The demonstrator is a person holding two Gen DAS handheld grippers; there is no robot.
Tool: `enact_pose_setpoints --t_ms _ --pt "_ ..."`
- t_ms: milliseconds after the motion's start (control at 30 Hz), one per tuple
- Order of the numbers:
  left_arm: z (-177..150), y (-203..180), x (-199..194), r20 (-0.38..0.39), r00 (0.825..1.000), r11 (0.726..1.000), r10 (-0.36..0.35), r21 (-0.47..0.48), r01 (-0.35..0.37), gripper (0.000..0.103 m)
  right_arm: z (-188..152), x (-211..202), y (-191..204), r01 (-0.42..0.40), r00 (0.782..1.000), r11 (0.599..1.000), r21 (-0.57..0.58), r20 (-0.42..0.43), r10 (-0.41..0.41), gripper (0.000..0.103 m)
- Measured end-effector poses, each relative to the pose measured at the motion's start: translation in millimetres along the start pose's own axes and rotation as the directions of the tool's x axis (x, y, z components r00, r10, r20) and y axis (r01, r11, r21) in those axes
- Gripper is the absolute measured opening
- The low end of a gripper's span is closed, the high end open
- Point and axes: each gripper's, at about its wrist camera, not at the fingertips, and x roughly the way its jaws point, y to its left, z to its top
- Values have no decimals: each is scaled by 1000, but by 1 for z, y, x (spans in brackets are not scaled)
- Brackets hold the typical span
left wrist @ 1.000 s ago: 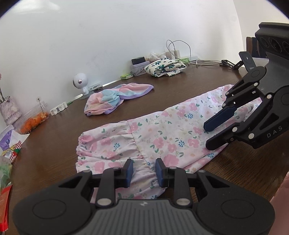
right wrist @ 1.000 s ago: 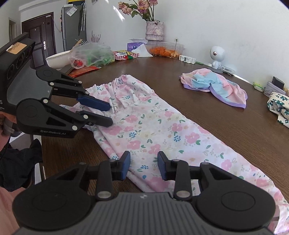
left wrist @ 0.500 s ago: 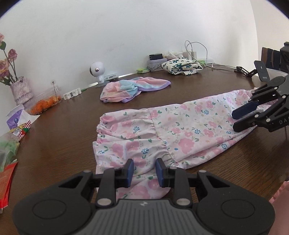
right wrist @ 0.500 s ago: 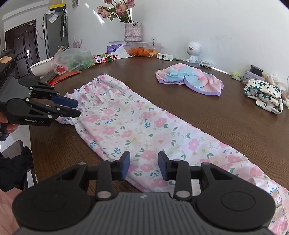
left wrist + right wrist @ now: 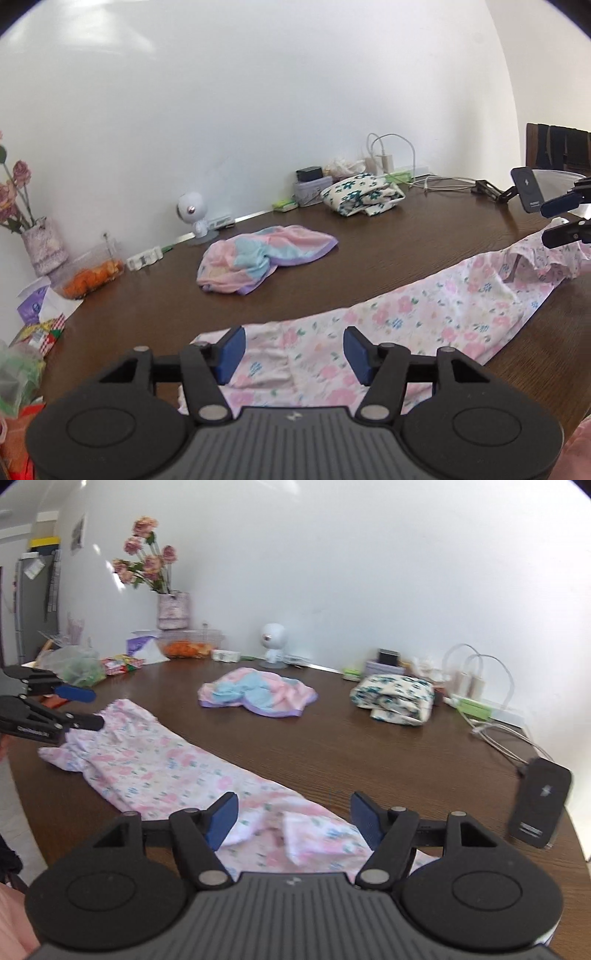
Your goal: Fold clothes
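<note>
Hanging low in each view, both tongs are spread wide with nothing between the blue pads. The left tongs (image 5: 293, 350) sit at the bottom middle of the left view, right over one end of the dress (image 5: 406, 317). The dress is pink and white with little flowers. It lies flat on the table (image 5: 369, 258) and runs from the bottom middle up to the right edge. There, at the far right, the right tongs (image 5: 565, 218) hover just over the other end.

In the right view, the right tongs (image 5: 295, 819) sit at the bottom middle, over the bunched end of the dress (image 5: 166, 768). The dress runs up to the left edge, where the left tongs (image 5: 79, 707) hang by its far end.

Past the dress, in the middle of the table, lies a pink and blue cloth (image 5: 258, 694). A white and green flowered cloth (image 5: 399, 698) sits further right. A black phone stand (image 5: 539, 801) is at the right edge. Flowers in a vase (image 5: 173, 607) stand at the upper left.
</note>
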Motion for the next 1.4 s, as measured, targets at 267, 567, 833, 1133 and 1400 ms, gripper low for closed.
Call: enact_pose_setpoints --t_ms 267,567,833,1133,1400 --pt "22 -70 47 -49 992 992 -119 45 121 57 -32 -25 -68 168 986 959 229 -46 -161 64" --pt "16 -99 76 -165 973 978 -163 105 182 31 -44 -9 -102 -11 996 917 399 -79 47 13" --pt "13 -96 75 -173 970 976 -172 103 191 30 -41 8 -138 5 993 923 384 -114 42 8" --pt "13 -96 75 -170 970 977 -173 92 190 29 -48 10 -145 -14 997 906 424 -62 44 16" --pt "23 -97 71 -138 974 978 -178 89 191 35 -19 -13 -108 -46 997 948 315 73 24 90"
